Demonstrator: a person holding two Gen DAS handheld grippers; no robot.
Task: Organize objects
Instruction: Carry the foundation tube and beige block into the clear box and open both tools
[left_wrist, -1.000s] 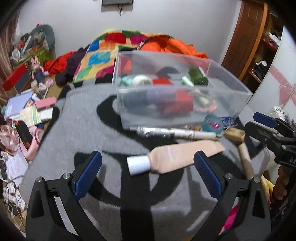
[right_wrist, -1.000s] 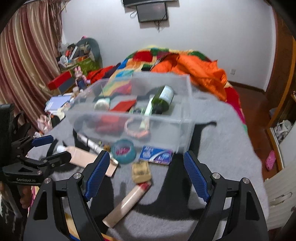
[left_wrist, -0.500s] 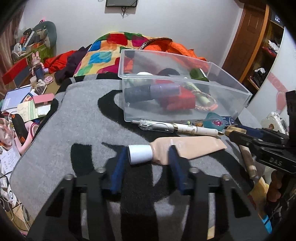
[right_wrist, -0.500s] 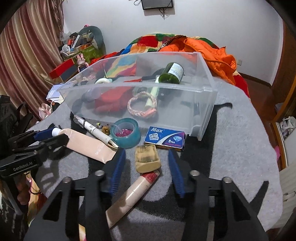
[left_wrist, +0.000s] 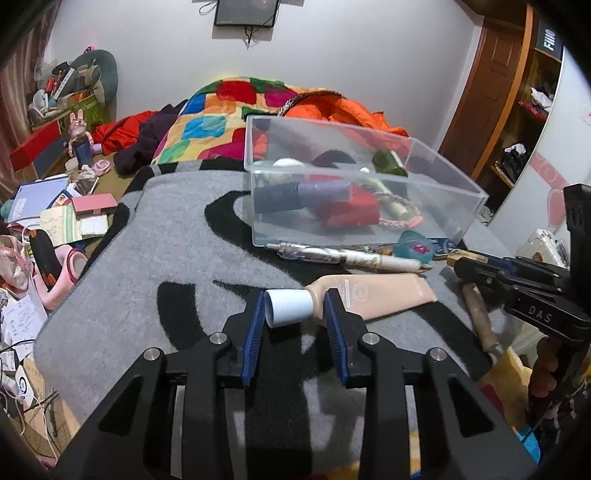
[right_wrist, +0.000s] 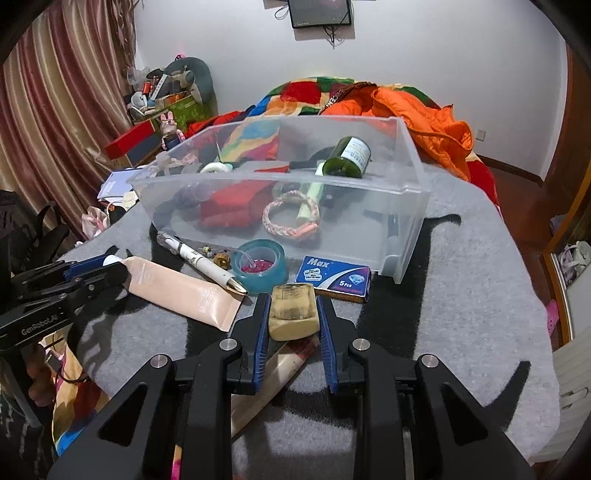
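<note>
The left tongs (left_wrist: 294, 309) have narrowed from wide open a second ago and are closing on the white cap (left_wrist: 289, 307) of the beige tube (left_wrist: 373, 297), the blue pads touching the cap on both sides. The right tongs (right_wrist: 291, 309) have done likewise and are closing on the yellowish block (right_wrist: 293, 312), which sits gripped between their pads; before, it lay loose ahead of spread fingers.

Just beyond the left tongs a white pen (left_wrist: 347, 255) lies crosswise, and past it stands the clear box (left_wrist: 436, 206) on the grey blanket (left_wrist: 166, 258). To their right the right tongs enter as a black arm.

Only the right view shows what lies ahead of the right tongs: a blue packet (right_wrist: 336, 278) just beyond the block, a teal tape roll (right_wrist: 260, 264) to its left, and under the tongs a long cream-coloured handle (right_wrist: 266, 376). It also looks into the box from above, showing a green bottle (right_wrist: 347, 158), a braided ring (right_wrist: 290, 219) and red cloth (right_wrist: 231, 205). The left view alone shows the wooden door (left_wrist: 487, 92) far to the right and a bunny figure (left_wrist: 79, 138) far to the left
</note>
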